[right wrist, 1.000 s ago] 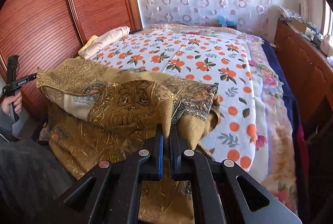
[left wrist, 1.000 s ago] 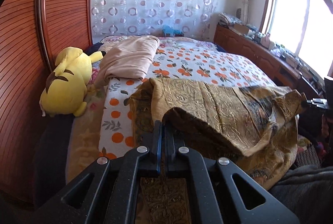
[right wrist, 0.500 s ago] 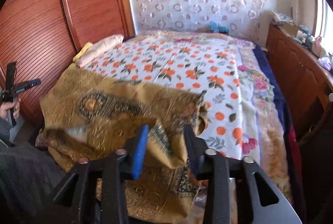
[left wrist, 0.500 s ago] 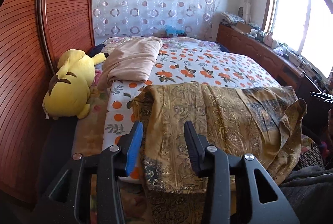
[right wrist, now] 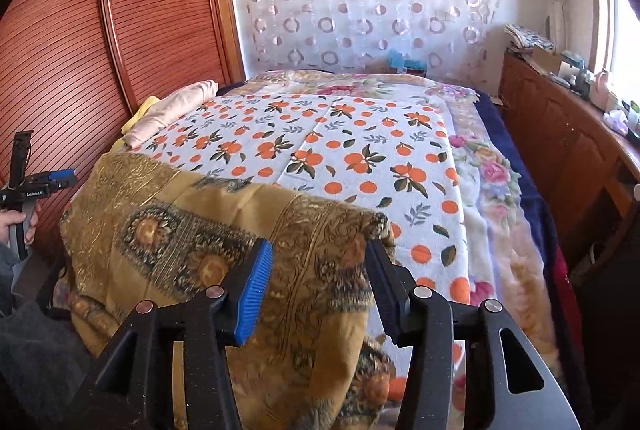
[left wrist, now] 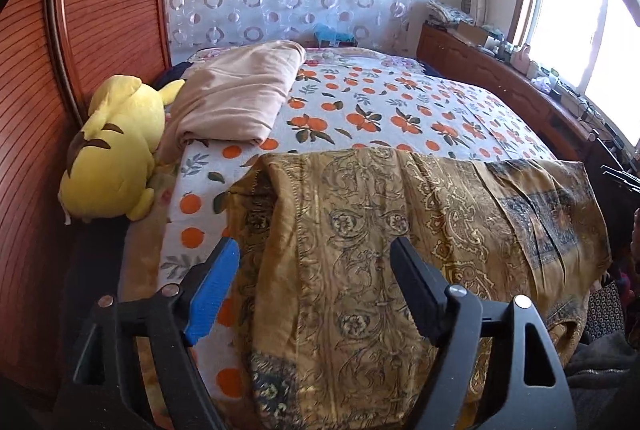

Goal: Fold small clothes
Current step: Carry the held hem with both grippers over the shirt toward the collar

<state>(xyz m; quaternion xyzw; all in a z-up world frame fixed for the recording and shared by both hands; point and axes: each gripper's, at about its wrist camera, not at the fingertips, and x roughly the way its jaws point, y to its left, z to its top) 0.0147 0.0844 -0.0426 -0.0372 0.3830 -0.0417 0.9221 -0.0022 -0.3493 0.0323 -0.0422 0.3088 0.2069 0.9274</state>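
Left hand-held gripper (left wrist: 314, 266): jaws just opened wide, holding nothing, gold patterned garment (left wrist: 384, 238) lying loose beneath. Right hand-held gripper (right wrist: 320, 266): half open, likewise released. Garment draped over bed (right wrist: 360, 134) edge; plush toy (left wrist: 116, 150) at 10 o'clock.

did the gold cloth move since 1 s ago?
Yes. The gold patterned cloth has dropped from a bunched heap to lie flat on the orange-print sheet; left gripper and right gripper jaws have just been opening, releasing it.
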